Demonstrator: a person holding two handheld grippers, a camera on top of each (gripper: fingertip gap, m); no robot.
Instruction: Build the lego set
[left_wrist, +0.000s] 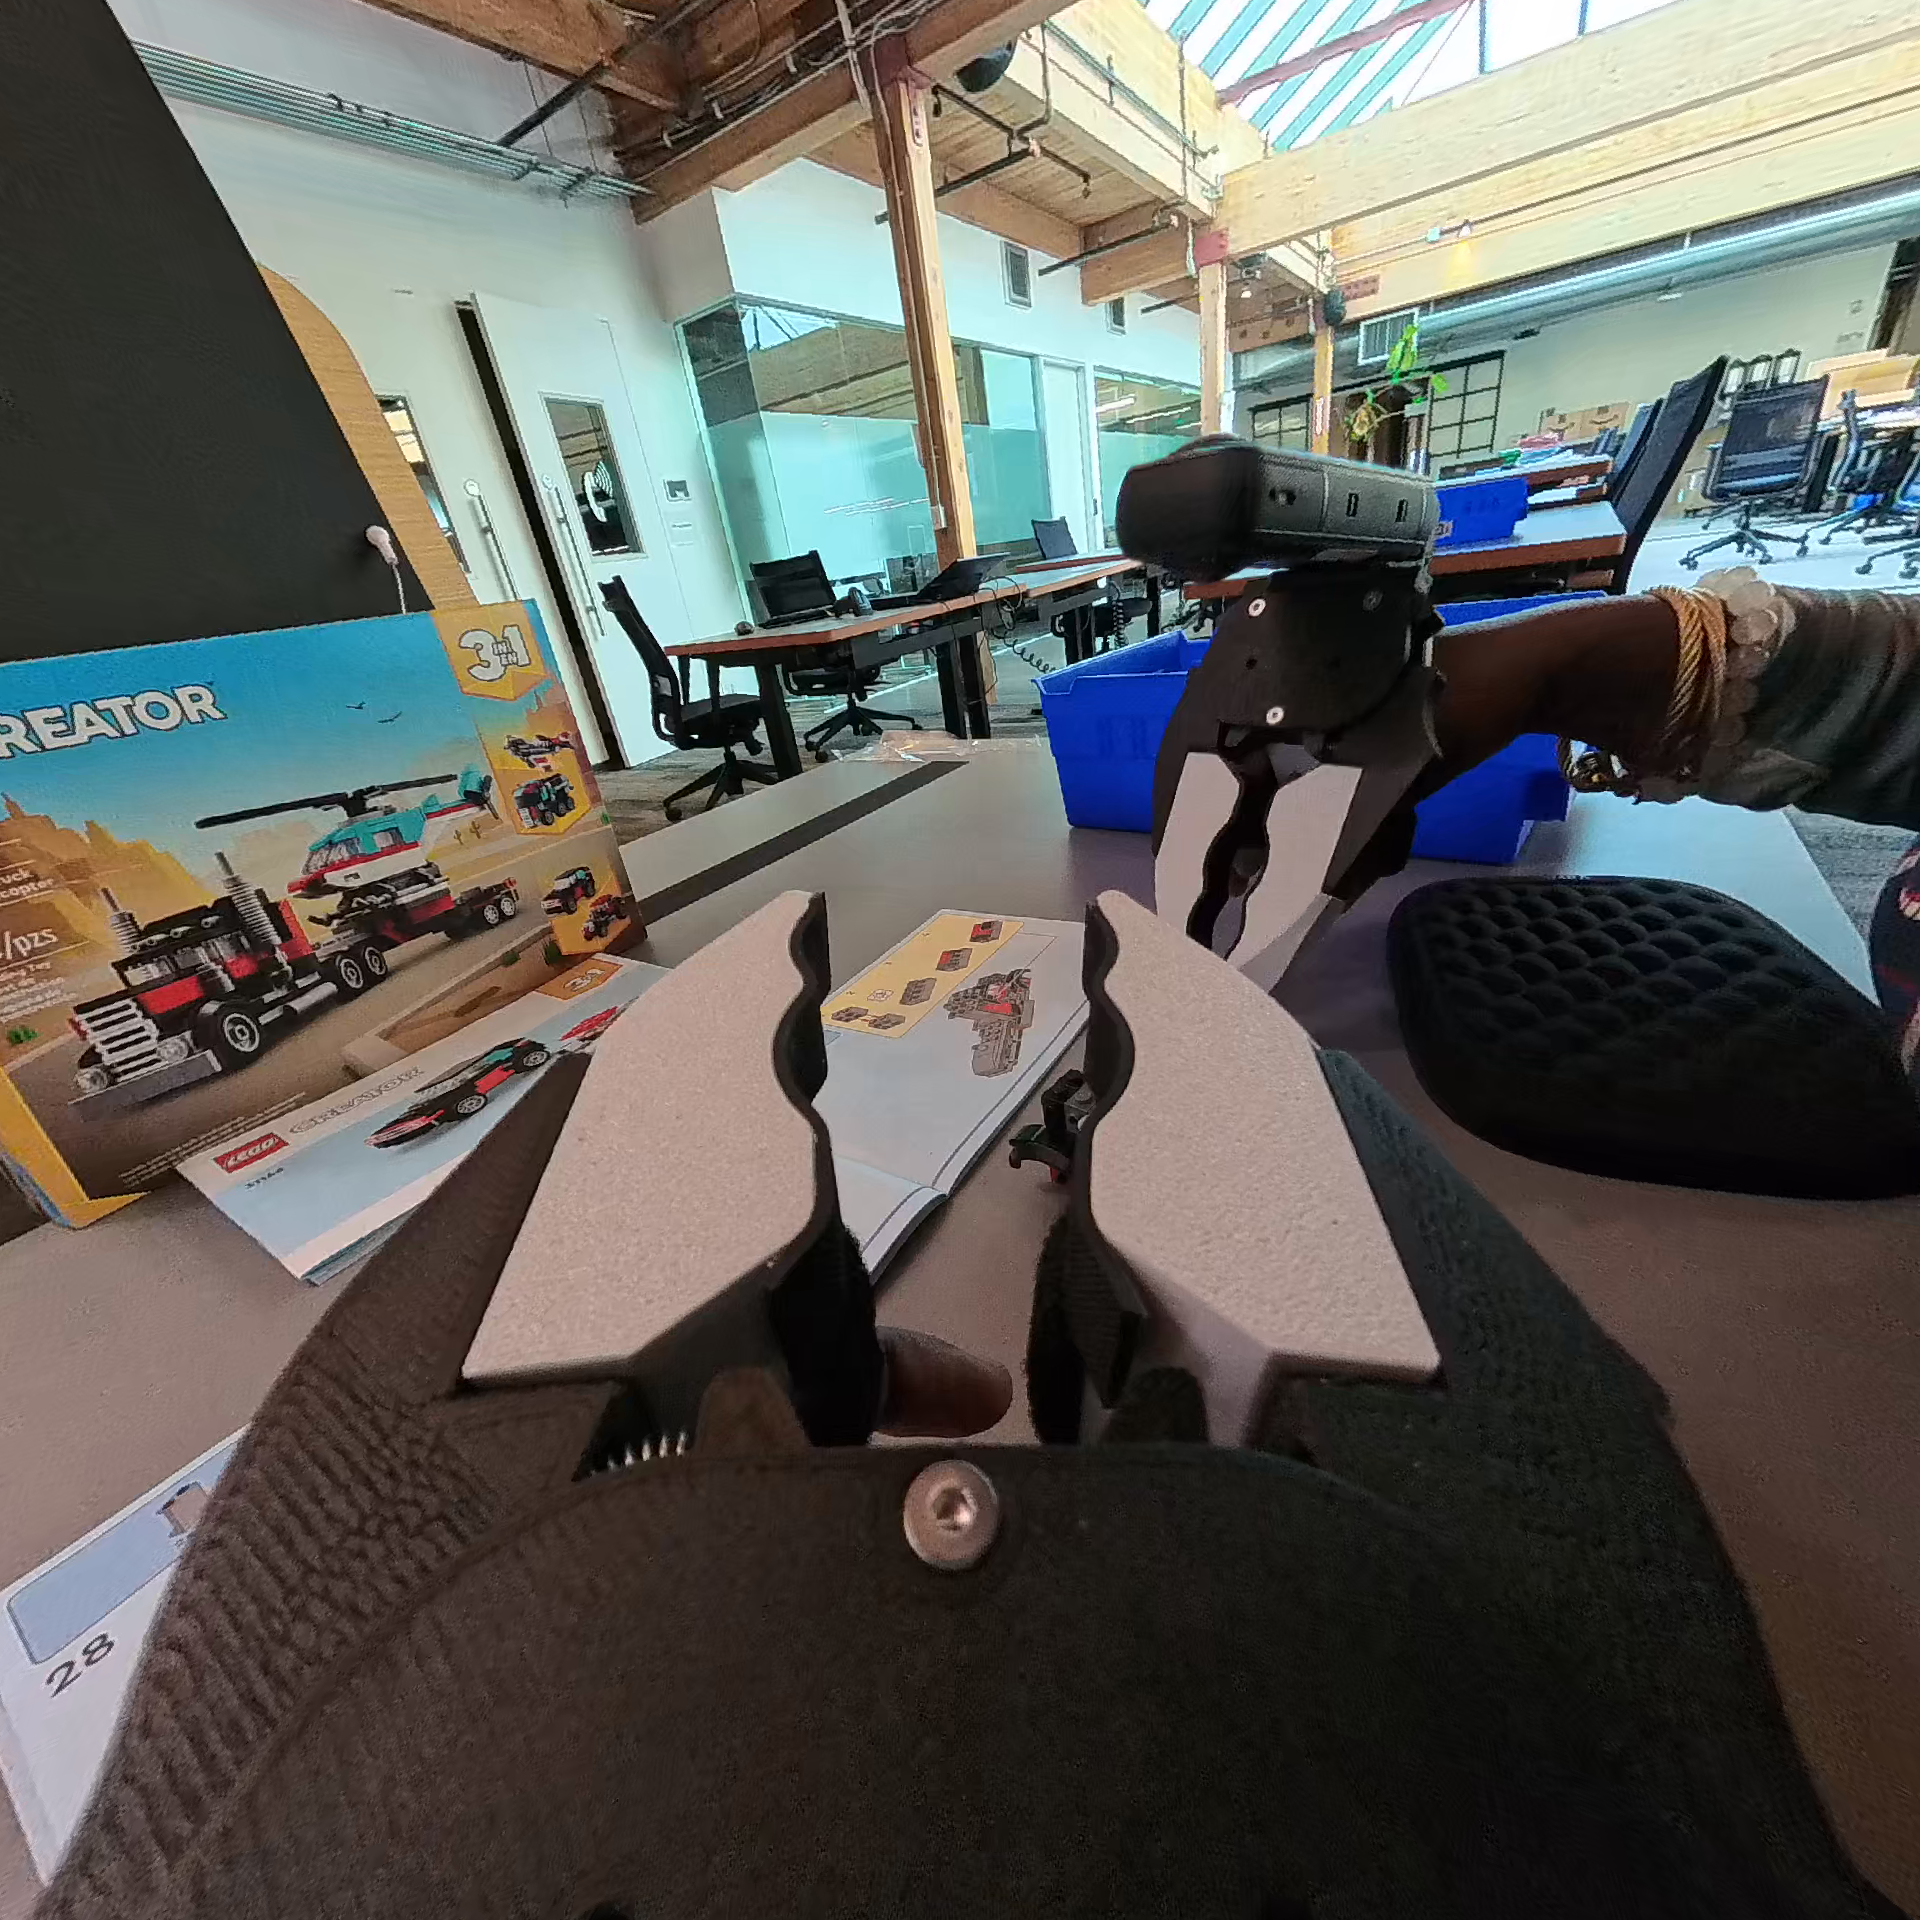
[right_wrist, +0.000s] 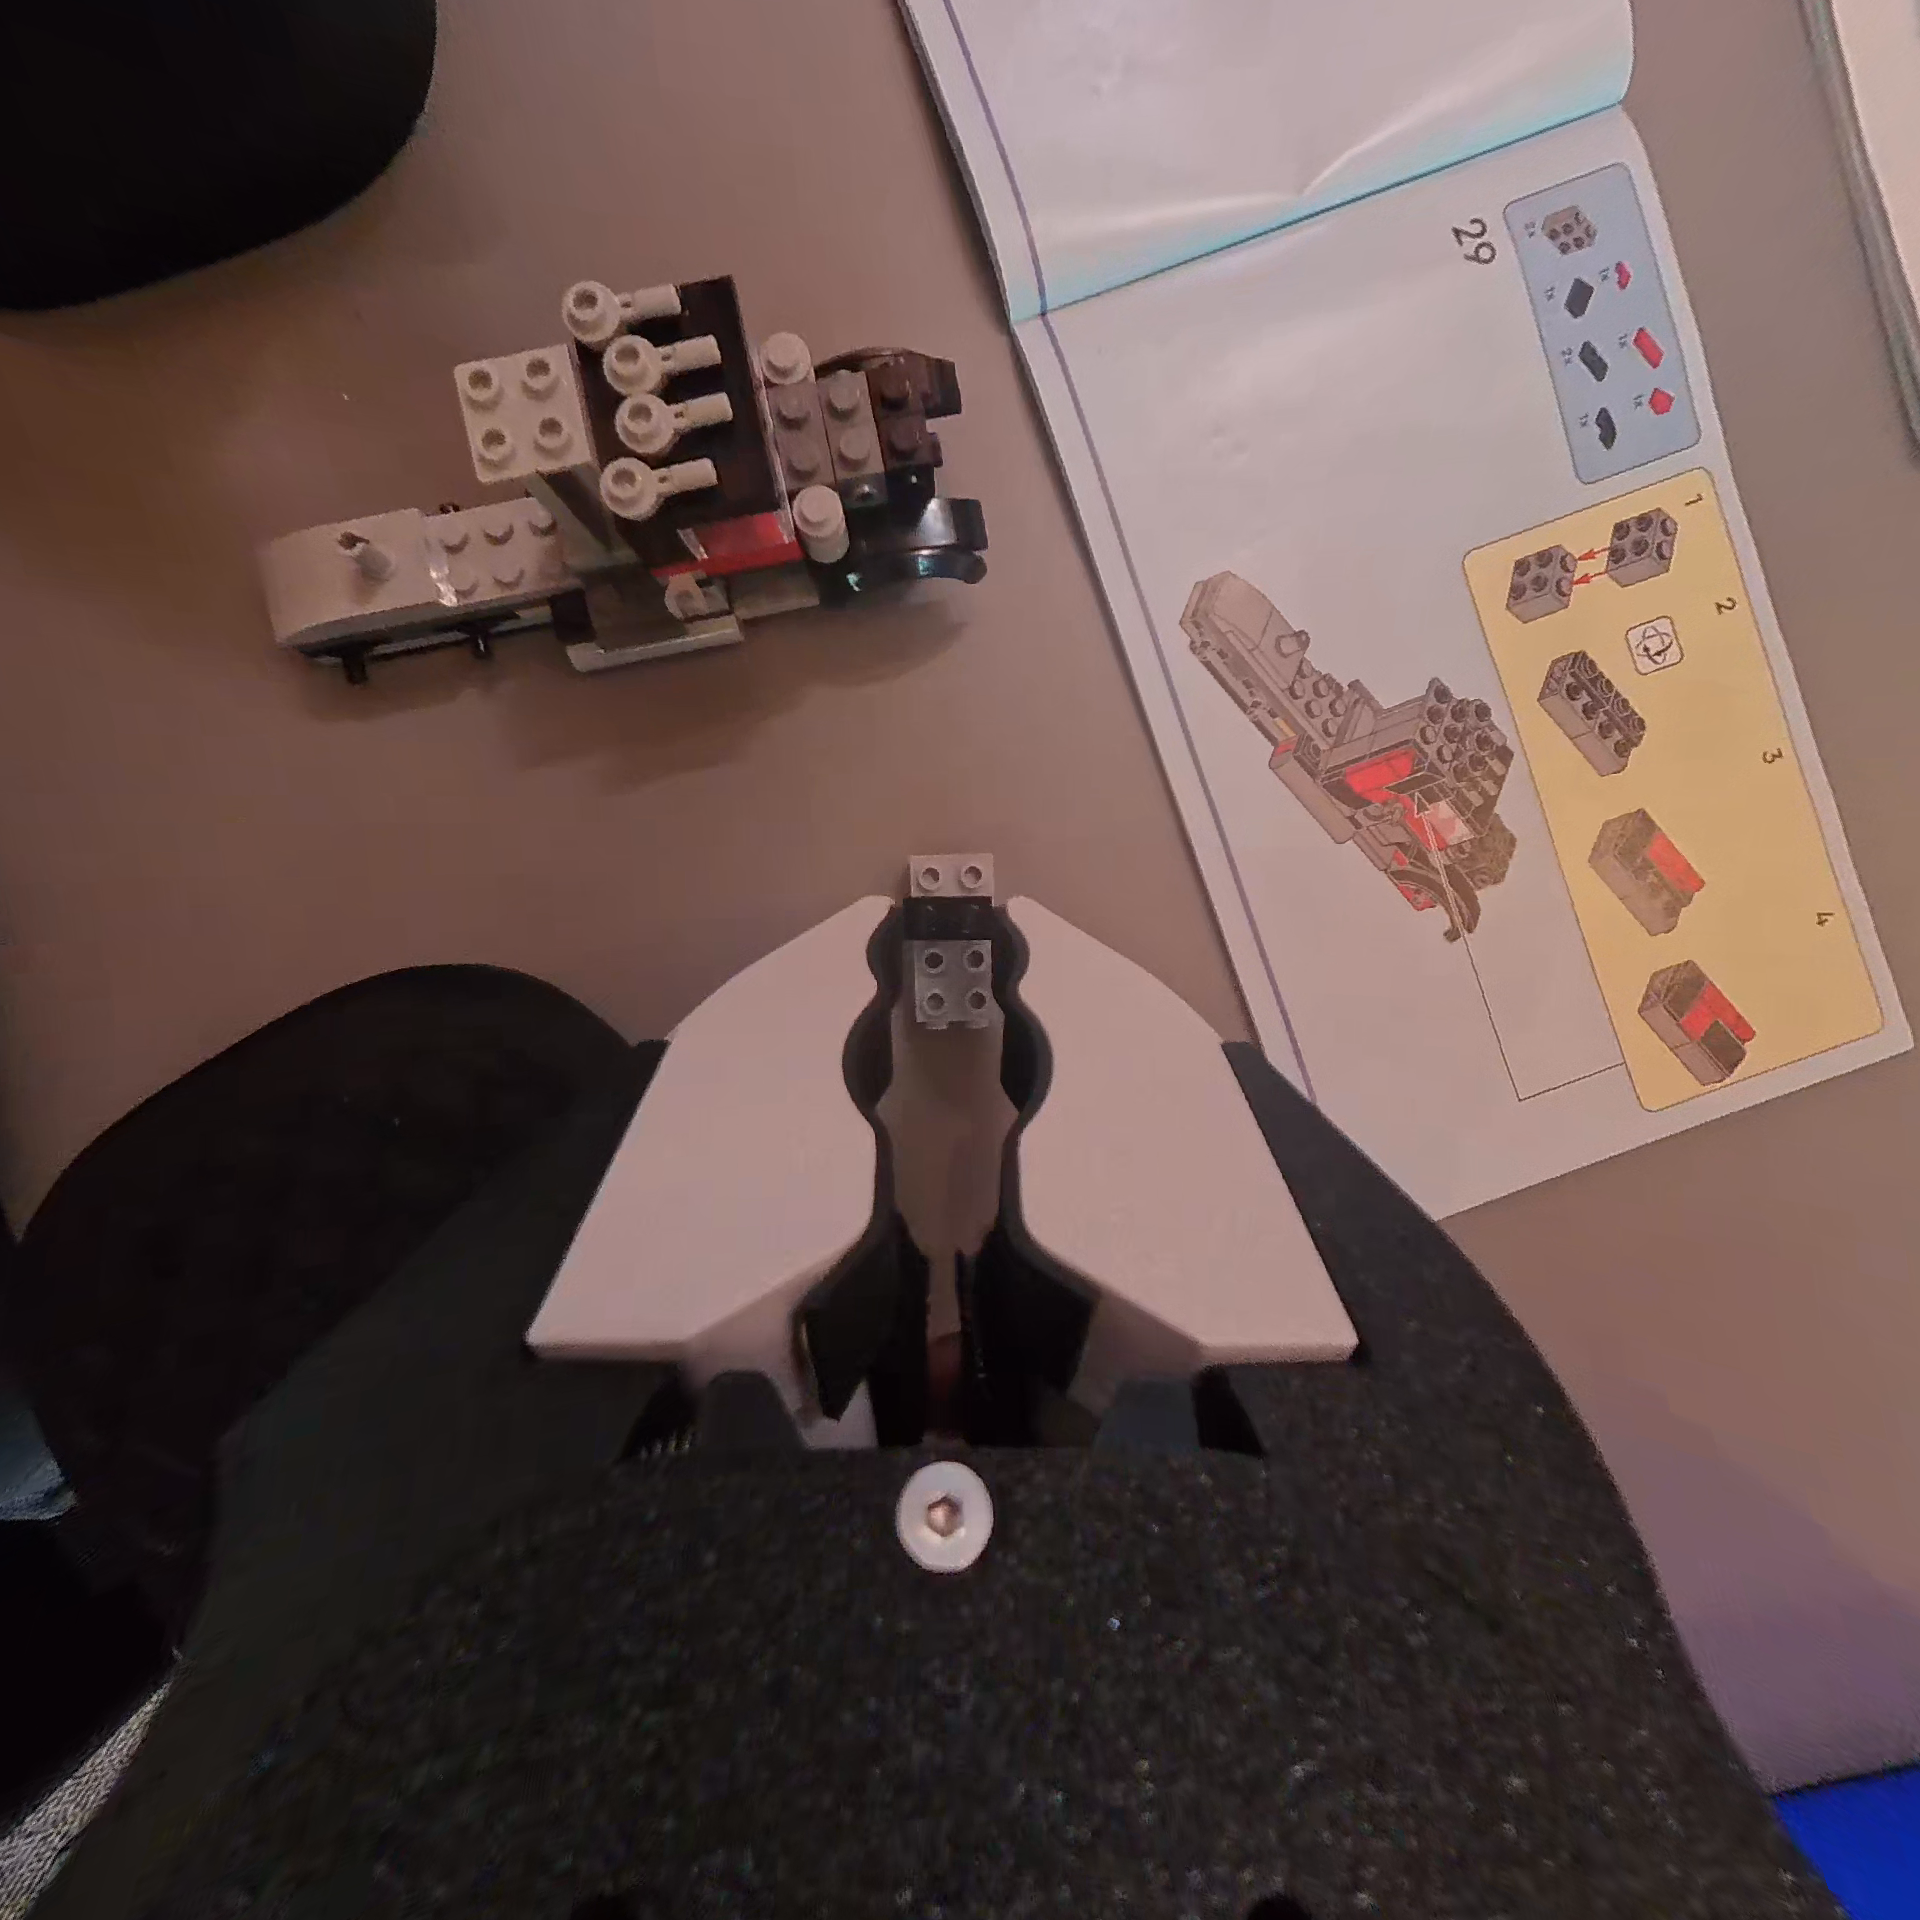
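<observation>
Pinching a small grey-and-black brick stack (right_wrist: 953, 940) between its tips, the right gripper (right_wrist: 951, 914) hangs over the brown table (right_wrist: 312, 831), jaws drawn in close around the piece, studs facing the camera. Up at eleven o'clock from that gripper, well apart from it, lies the half-built lego model (right_wrist: 623, 478), a grey base with a black and red block and four pale pins sticking out, resting flat on the table. Over at two o'clock sits the open instruction booklet (right_wrist: 1455, 675), its page showing build diagrams, just beside the model but not touching it. From the left wrist view, the left gripper (left_wrist: 956, 997) is held with its jaws spread apart and nothing between them, hovering low over the table. Beyond it at twelve o'clock lies the same booklet (left_wrist: 935, 1039), and the right gripper (left_wrist: 1262, 925) shows at one o'clock, pointing downward. At ten o'clock the lego box (left_wrist: 291, 894) stands upright. A blue bin (left_wrist: 1112, 748) sits farther back at one o'clock, and a black padded cushion (left_wrist: 1642, 1029) lies at three o'clock.
</observation>
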